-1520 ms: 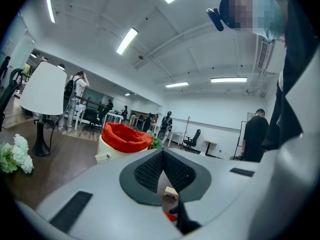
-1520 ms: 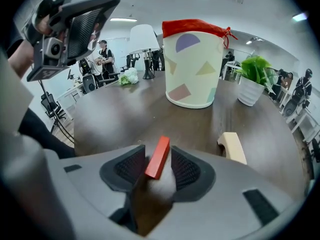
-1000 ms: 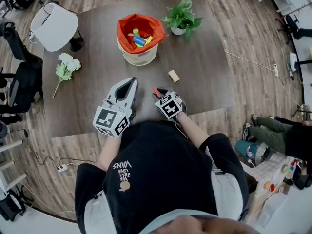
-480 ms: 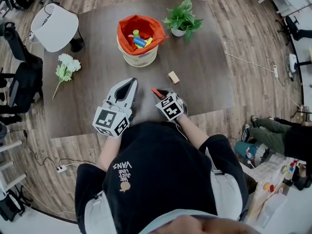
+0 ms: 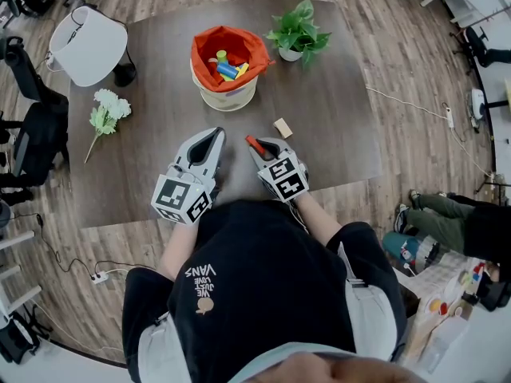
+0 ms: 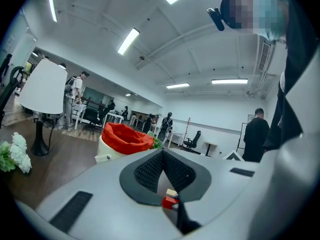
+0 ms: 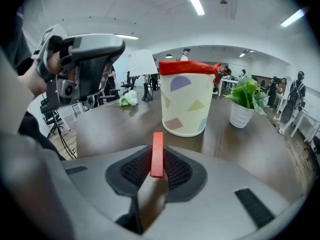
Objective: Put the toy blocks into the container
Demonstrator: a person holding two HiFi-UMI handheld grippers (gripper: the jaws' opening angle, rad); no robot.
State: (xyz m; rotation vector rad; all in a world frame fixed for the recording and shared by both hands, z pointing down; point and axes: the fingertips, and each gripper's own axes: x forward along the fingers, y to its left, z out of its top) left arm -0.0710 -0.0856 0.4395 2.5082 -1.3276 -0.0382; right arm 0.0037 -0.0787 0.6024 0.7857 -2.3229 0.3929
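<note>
head view: bare table (image 5: 339, 114) between red block (image 5: 253, 143) and container (image 5: 227, 94)

The only print I can read is on the person's black shirt (image 5: 263, 278): white letters, upside down in the head view, "WE JUST LIKE" stacked small beside a larger "VANS". The small tan logo (image 5: 204, 304) beneath is unreadable.

L gripper (image 5: 212, 134) is lying nearly level, jaws together, nothing btwn them. R gripper (image 7: 157, 159) is tilting downward; its jaws have just been closing and are clamping a thin red block (image 7: 157, 151) upright btwn the pads. Both forearms (image 5: 318, 212) are reaching fwd.
</note>
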